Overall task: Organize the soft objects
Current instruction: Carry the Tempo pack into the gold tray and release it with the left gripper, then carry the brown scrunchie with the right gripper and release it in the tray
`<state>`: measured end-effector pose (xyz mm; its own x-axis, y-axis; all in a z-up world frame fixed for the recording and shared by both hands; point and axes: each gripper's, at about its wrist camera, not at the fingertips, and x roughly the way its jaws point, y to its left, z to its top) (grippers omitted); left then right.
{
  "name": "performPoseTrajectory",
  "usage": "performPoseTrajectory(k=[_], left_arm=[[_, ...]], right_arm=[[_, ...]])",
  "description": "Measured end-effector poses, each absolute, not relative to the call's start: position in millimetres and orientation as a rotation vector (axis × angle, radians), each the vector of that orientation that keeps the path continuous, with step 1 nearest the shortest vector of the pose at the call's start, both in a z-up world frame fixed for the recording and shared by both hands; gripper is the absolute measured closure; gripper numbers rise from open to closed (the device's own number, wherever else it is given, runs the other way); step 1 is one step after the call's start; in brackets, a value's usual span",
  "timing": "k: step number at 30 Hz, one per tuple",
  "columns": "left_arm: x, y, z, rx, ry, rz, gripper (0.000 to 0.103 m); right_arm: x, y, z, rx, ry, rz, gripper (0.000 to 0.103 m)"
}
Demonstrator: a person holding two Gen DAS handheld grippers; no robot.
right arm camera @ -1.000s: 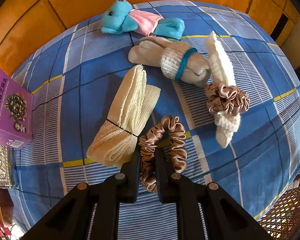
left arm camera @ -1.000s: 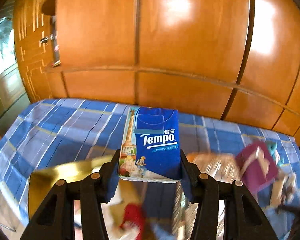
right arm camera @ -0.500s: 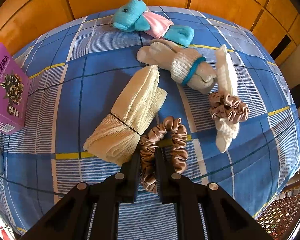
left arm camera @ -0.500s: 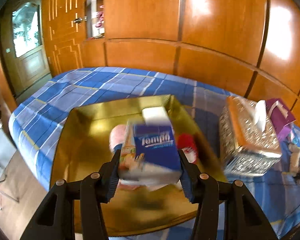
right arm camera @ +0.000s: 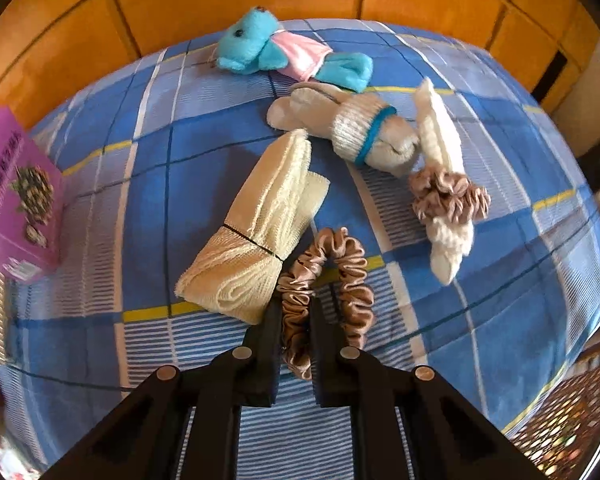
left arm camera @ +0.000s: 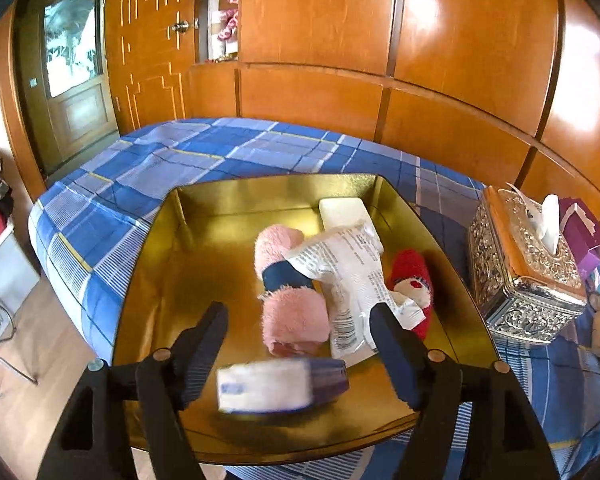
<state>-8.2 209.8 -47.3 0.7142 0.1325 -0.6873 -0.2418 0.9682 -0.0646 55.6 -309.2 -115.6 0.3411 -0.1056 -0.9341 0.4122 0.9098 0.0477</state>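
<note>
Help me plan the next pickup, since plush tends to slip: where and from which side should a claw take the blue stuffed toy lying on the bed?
Take the blue stuffed toy at its pink-clad middle, coming from above with the claw fingers across its length. It lies flat on the plaid bedspread, the head is bulky, and the waist looks narrowest; bare cover shows along both sides, though the sock bundle lies close.

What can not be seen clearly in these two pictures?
- Left wrist view: the tissue pack in the gold tray is motion-blurred; its print is unreadable.
- Left wrist view: the red plush is half covered by the white wrapper.
- Right wrist view: the fingers hide part of the brown scrunchie.
</note>
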Motion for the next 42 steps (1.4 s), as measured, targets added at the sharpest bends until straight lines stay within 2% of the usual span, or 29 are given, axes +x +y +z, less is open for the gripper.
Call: performPoseTrajectory(k=[8, 20, 32, 37, 42], left_arm=[[-15.3, 209.1, -39.5, -0.177, 0.738, 0.188, 0.020], [-17.3, 210.7, -39.4, -0.201, 0.750, 0.184, 0.020], [-27.4, 224.4, -33.0, -0.215, 0.741, 0.205, 0.020], [-31.9, 235.6, -33.0, -0.229, 0.735, 0.239, 0.017], [-33.4, 241.7, -30.6, -0.226, 0.720, 0.267, 0.017]], right_arm=[[35.2, -326.4, -78.8, 0.407, 1.052, -0.348, 0.093], [102.5, -368.1, 0.2, 0.477, 0.950, -0.313, 0.093], [212.6, -213.7, 104.9, 0.318, 0.773, 0.125, 0.093], [199.3, -129.0, 116.7, 0.230, 0.754, 0.401, 0.093], [156.5, -38.9, 99.4, 0.094, 0.797, 0.644, 0.093]])
